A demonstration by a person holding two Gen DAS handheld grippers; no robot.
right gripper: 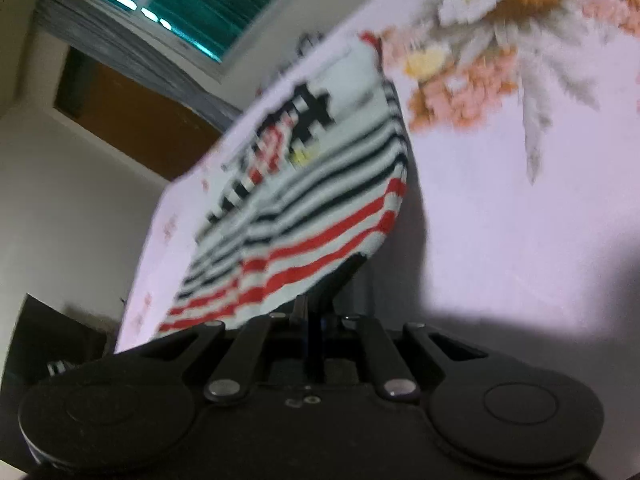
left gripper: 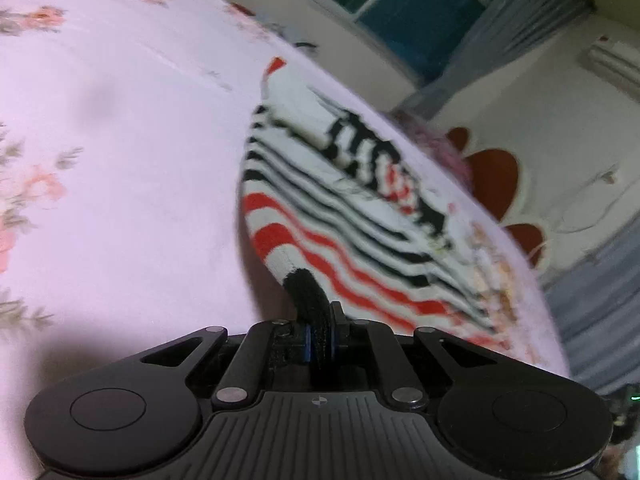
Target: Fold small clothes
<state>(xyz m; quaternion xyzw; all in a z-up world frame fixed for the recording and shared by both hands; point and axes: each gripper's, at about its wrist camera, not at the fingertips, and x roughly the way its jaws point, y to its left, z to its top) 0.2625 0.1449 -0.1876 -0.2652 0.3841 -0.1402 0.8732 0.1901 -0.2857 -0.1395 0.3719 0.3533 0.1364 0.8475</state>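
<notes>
Where window (left gripper: 420, 8) looms; pink floral bedsheet (left gripper: 120, 140)

The small garment (left gripper: 340, 208) lies on the bed sheet (left gripper: 120, 140), near the bed's far edge. The left gripper (left gripper: 320, 320) is at its near left corner, the right gripper (right gripper: 316, 312) at its near right corner, each with jaws closed on the hem. Behind the bed stands a wall with a window (left gripper: 420, 4).

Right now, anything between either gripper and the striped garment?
No. The left gripper is shut on the black hem of the striped garment, and the right gripper on its near edge. Only the floral sheet lies beneath.
</notes>
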